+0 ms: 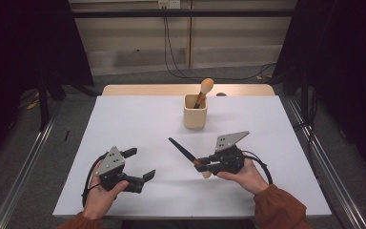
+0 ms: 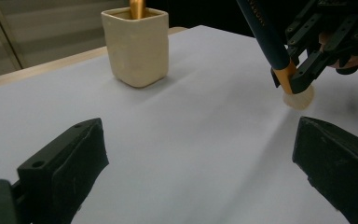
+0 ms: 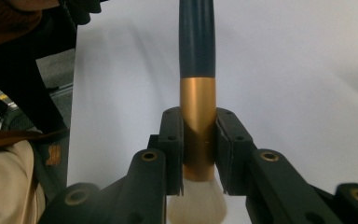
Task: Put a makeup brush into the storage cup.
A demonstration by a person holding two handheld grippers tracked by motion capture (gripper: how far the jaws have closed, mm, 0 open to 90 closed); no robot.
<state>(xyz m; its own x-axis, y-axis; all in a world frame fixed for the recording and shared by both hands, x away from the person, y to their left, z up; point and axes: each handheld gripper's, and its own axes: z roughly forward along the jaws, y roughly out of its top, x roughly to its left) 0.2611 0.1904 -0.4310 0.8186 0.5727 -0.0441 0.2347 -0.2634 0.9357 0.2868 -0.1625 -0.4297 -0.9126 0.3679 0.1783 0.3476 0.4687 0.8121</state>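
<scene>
A makeup brush [image 1: 181, 149] with a dark handle, gold ferrule and pale bristles is held just above the white table [image 1: 138, 119]. My right gripper [image 1: 201, 163] is shut on its ferrule, handle pointing up-left toward the table's middle. In the right gripper view the jaws of the right gripper [image 3: 198, 144] clamp the gold ferrule of the brush [image 3: 196, 42], bristles below them. My left gripper [image 1: 142, 163] stands open at the front left with nothing between its jaws. In the left gripper view, the left gripper [image 2: 200, 163] faces the held brush [image 2: 265, 32] and the right gripper [image 2: 303, 74].
A beige square cup [image 1: 195, 113] stands at the table's far middle with a second brush [image 1: 205, 88] upright in it; the cup [image 2: 137, 44] is ahead of my left gripper. A wooden strip [image 1: 143, 89] borders the far edge. Metal rails [image 1: 24, 167] flank the table.
</scene>
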